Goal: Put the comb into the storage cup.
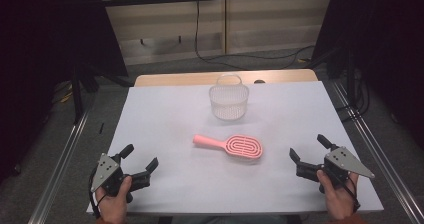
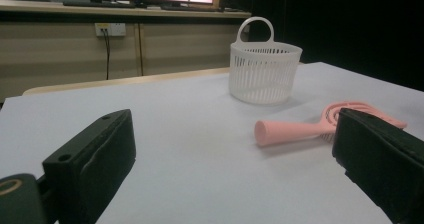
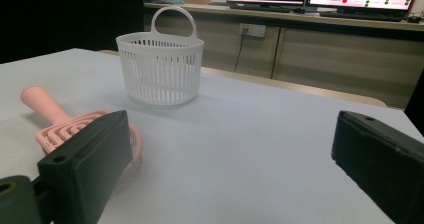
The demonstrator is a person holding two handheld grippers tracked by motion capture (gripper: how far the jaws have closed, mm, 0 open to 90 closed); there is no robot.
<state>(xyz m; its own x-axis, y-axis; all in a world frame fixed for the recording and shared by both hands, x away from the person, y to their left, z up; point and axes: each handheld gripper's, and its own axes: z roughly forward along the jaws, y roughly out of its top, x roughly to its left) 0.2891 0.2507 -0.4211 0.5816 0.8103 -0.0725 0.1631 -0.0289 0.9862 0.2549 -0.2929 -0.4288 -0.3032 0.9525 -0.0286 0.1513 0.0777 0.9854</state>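
Table: white-covered table (image 1: 165, 114) in a dim workroom, monitors glowing on a counter behind.
Brush: pink hairbrush (image 1: 235, 146) lies flat near the table's middle, long axis roughly parallel to the near edge, handle pointing left, slotted head right.
Basket: white slatted basket (image 1: 229, 101) stands upright toward the far edge, apparently empty.
Left gripper (image 1: 140, 161): near-left corner, jaws apart, holding nothing.
Right gripper (image 1: 308, 149): near-right corner, jaws apart, holding nothing.

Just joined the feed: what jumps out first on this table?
A pink brush lies flat mid-table, handle toward the left. Behind it, apart from it, a white basket stands upright near the far edge. The left gripper and right gripper sit open at the near corners, holding nothing.
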